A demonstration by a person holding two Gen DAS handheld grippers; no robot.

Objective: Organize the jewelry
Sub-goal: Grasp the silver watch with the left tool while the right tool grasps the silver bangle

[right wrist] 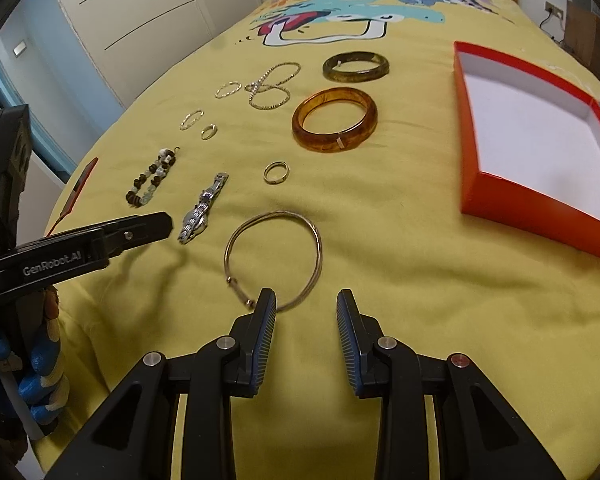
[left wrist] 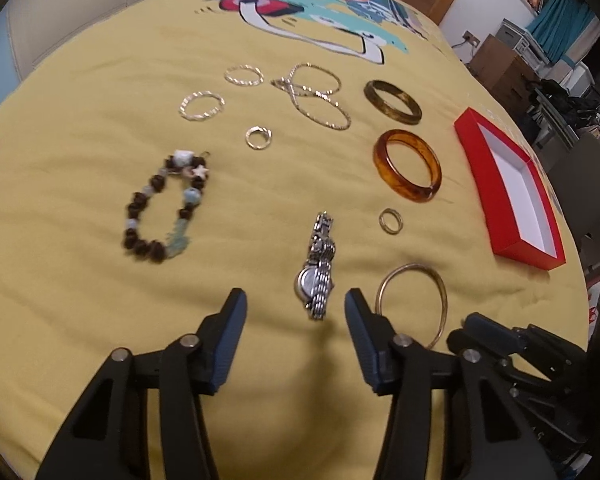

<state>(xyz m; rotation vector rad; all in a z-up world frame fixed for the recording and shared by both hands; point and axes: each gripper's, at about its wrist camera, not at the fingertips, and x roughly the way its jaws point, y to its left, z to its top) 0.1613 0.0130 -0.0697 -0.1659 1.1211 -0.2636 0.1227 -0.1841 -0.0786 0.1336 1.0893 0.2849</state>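
The thin metal bangle [right wrist: 274,258] lies flat on the yellow bed cover [right wrist: 380,320], just in front of the right gripper [right wrist: 306,306], whose jaws are wide and hold nothing. It looks light, stiff and smooth, so it may slip; pinch its near rim. The left gripper [left wrist: 296,308] has wide, empty jaws by the shiny watch [left wrist: 318,268], which is floppy and maybe heavier. The red box [right wrist: 532,216] waits, empty.

Counts on bed: 2 chunky resin bangles (amber [left wrist: 407,165], dark olive [left wrist: 393,101]), 1 thin metal bangle [right wrist: 274,258], 1 watch [left wrist: 317,266], 1 beaded bracelet [left wrist: 162,210], 2 small rings [left wrist: 391,220] [left wrist: 258,137], 2 twisted wire hoops [left wrist: 202,106] [left wrist: 244,75], 1 tangled chain [left wrist: 314,94], 1 red box [left wrist: 512,188].
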